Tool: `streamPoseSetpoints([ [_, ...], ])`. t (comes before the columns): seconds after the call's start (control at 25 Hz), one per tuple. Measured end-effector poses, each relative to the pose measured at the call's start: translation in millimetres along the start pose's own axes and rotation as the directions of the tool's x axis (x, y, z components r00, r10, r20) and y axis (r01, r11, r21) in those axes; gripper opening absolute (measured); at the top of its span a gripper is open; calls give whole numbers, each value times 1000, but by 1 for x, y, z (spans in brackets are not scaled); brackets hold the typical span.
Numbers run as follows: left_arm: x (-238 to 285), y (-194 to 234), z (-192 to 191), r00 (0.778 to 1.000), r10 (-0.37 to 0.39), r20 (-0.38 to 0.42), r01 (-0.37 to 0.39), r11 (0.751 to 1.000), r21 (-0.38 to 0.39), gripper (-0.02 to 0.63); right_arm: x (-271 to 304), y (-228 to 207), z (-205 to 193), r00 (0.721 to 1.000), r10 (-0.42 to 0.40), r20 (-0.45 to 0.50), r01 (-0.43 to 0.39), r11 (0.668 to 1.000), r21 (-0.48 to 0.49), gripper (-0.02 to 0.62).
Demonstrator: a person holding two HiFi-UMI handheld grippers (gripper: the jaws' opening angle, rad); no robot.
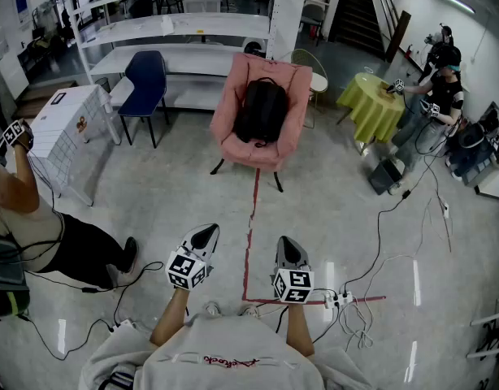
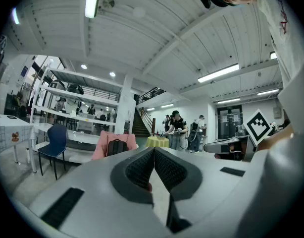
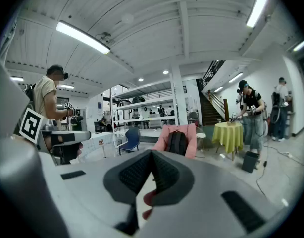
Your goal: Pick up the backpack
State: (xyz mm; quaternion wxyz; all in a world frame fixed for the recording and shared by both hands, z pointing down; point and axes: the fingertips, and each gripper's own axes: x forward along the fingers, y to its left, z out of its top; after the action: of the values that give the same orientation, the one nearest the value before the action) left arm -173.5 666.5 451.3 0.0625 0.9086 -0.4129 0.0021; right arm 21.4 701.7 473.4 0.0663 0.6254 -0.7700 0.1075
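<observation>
Straight ahead and steeply down, I see my two grippers held out side by side over a shiny grey floor. My left gripper is clenched: its ridged dark pads meet and nothing is caught between them. My right gripper is clenched too and just as empty, its nose tipped a little downward. A red line on the floor runs between the two grippers and away from me.

At the far end of that line stands a pink armchair, facing me. The backpack is black and sits upright on the armchair's seat, leaning on the backrest. It is well apart from both grippers.

Left of the armchair is a blue chair, and further left a white table. Long white shelves run along the far side behind them. Right of the armchair is a small round table under a yellow cloth, with a person in dark clothes leaning over it. Another person is at my near left, one arm raised. Black and white cables trail across the floor at my near right.
</observation>
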Motion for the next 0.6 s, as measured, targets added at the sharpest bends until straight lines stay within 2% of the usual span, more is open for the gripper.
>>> streamPoseSetpoints([
  [0.6, 4, -1, -9, 1000, -6, -11, 6, 1000, -12, 12, 3, 2, -3, 1000, 16, -5, -16, 1000, 16, 18],
])
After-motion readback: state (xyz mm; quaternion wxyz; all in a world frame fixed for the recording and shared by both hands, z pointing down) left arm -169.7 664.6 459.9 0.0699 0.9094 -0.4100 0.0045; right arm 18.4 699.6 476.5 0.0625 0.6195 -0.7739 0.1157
